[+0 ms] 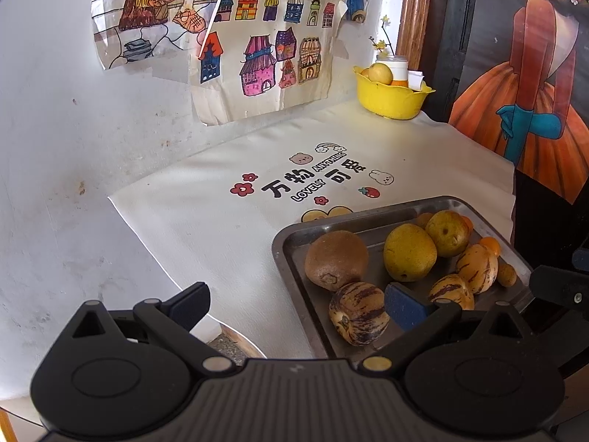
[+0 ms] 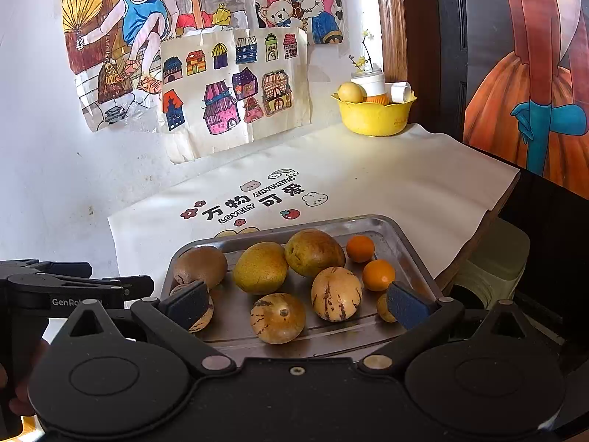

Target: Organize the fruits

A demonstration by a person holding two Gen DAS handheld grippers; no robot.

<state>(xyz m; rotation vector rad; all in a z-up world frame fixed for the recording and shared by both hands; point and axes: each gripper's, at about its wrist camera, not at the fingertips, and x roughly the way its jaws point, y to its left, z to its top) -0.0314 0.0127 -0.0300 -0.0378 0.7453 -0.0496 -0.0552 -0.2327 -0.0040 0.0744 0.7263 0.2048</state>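
Observation:
A steel tray [image 2: 390,226] at the table's near edge holds a brown kiwi [image 2: 200,266], two yellow-green pears [image 2: 260,267], three striped pepino melons [image 2: 335,293] and small oranges [image 2: 378,274]. The tray [image 1: 294,235] also shows in the left wrist view with the kiwi [image 1: 335,260] and a striped melon [image 1: 359,312]. My left gripper [image 1: 296,304] is open and empty at the tray's left end. My right gripper [image 2: 298,304] is open and empty, low over the tray's near side. A yellow bowl [image 2: 373,116] holding a pear stands at the far corner.
A white cloth with printed text [image 2: 254,199] covers the table. Drawings [image 2: 235,88] hang on the white wall behind. A dark painted panel [image 2: 533,92] stands to the right. The bowl [image 1: 390,97] also holds a white jar.

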